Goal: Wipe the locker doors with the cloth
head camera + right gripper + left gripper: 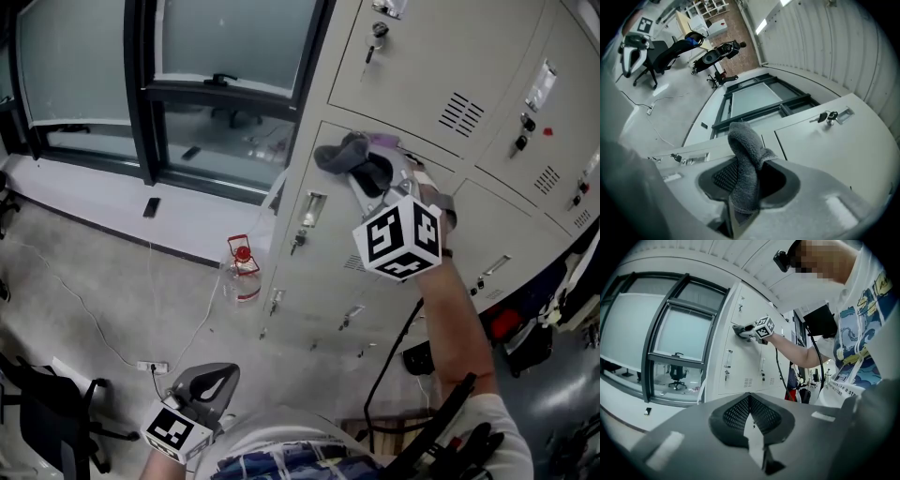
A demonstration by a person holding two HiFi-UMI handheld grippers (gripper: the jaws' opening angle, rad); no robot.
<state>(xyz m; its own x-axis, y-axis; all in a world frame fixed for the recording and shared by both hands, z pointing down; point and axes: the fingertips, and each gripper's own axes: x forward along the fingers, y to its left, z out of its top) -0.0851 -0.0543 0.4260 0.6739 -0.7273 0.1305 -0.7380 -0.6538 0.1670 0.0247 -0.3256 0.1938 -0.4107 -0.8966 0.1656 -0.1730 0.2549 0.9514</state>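
Cloth (349,153) is out at the lockers. Nearest, the left gripper (752,427) hangs low by the person's side, jaws together on nothing. Farther out, the right gripper (743,197) is clamped on the grey wad, held at the locker door (328,248) near its top edge. Only a fold is pinched, so a hard drag could tug it free or let bare jaw tips scrape paint. Beyond, keys (827,116) hang in a lock — a wide sweep might snag them.
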